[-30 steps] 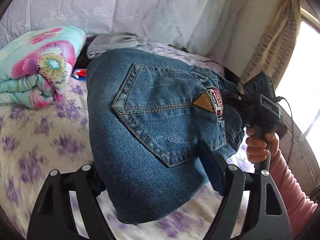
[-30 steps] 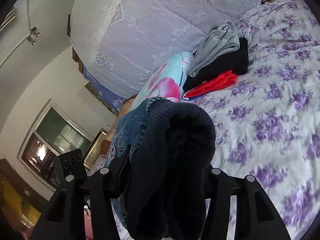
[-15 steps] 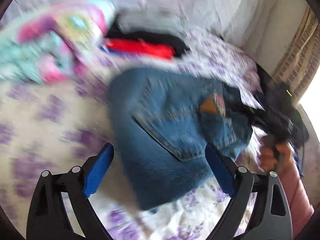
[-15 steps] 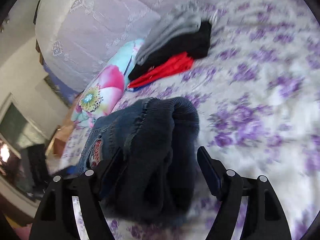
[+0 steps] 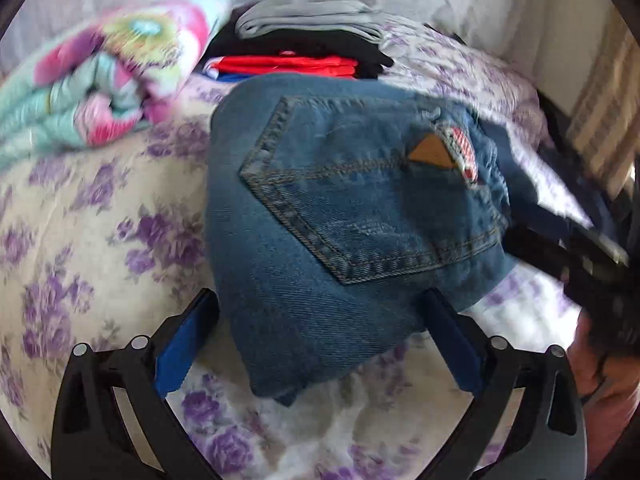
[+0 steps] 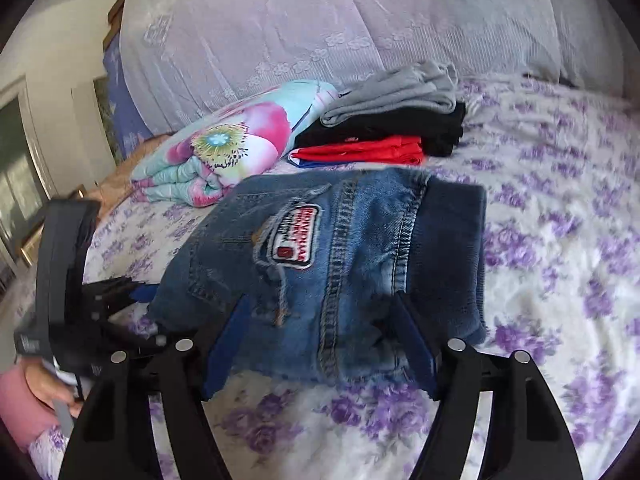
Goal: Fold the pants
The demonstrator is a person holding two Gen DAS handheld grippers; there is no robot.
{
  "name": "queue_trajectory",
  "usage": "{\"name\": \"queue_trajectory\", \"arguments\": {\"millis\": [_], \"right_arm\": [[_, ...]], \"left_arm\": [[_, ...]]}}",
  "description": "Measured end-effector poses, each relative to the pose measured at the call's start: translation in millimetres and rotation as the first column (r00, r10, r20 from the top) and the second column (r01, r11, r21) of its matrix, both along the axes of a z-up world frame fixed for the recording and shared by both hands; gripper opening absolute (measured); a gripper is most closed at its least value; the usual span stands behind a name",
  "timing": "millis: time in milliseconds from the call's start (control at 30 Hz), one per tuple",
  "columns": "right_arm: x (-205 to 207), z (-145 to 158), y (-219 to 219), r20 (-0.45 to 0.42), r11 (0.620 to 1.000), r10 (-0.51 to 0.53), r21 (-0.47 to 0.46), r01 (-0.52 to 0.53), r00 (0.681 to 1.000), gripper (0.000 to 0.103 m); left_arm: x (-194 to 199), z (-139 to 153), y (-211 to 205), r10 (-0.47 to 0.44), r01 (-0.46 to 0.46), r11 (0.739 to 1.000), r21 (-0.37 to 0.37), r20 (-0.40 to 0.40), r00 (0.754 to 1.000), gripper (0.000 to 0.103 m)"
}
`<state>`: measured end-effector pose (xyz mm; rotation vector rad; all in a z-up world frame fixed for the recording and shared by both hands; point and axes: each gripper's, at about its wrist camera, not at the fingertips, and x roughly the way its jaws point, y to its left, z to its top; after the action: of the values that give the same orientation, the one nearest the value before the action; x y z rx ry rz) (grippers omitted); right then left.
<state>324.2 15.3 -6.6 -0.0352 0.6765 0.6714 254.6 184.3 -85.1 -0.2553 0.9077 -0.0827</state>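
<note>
The folded blue denim pants (image 5: pixel 340 208) lie flat on the flowered bedsheet (image 5: pixel 88 216), back pocket and brown patch up. They also show in the right wrist view (image 6: pixel 332 264), with a red and white logo patch on top. My left gripper (image 5: pixel 320 320) is open, its blue-padded fingers spread on either side of the near edge of the pants. My right gripper (image 6: pixel 320 320) is open too, its fingers astride the near edge of the pants from the other side. Neither gripper holds the cloth.
A stack of folded clothes, grey over black over red (image 6: pixel 384 128), lies behind the pants. A rolled flowered quilt (image 6: pixel 224 156) lies to its left. A lace-covered headboard (image 6: pixel 360 24) stands at the back. The flowered sheet runs right (image 6: pixel 560 240).
The pants were held up in both shut grippers. They came down onto the bed, both grippers opened and let go, and now the pants lie flat.
</note>
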Motion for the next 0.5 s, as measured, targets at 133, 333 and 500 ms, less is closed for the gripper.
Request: {"name": "queue_trajectory", "arguments": {"millis": [133, 333, 500], "right_arm": [[-48, 17, -12, 0.078, 0.999, -0.026, 0.024, 0.024, 0.997, 0.097], [-96, 9, -19, 0.174, 0.985, -0.160, -0.040, 0.169, 0.972, 0.099], [-110, -8, -26, 0.122, 0.965, -0.236, -0.083, 0.247, 0.964, 0.099]], "left_arm": [[-44, 45, 6, 0.116, -0.122, 0.992, 0.037, 0.146, 0.982, 0.098], [-109, 63, -13, 0.187, -0.233, 0.960, 0.154, 0.267, 0.946, 0.098], [-121, 62, -15, 0.206, -0.250, 0.953, 0.173, 0.235, 0.950, 0.098]]}}
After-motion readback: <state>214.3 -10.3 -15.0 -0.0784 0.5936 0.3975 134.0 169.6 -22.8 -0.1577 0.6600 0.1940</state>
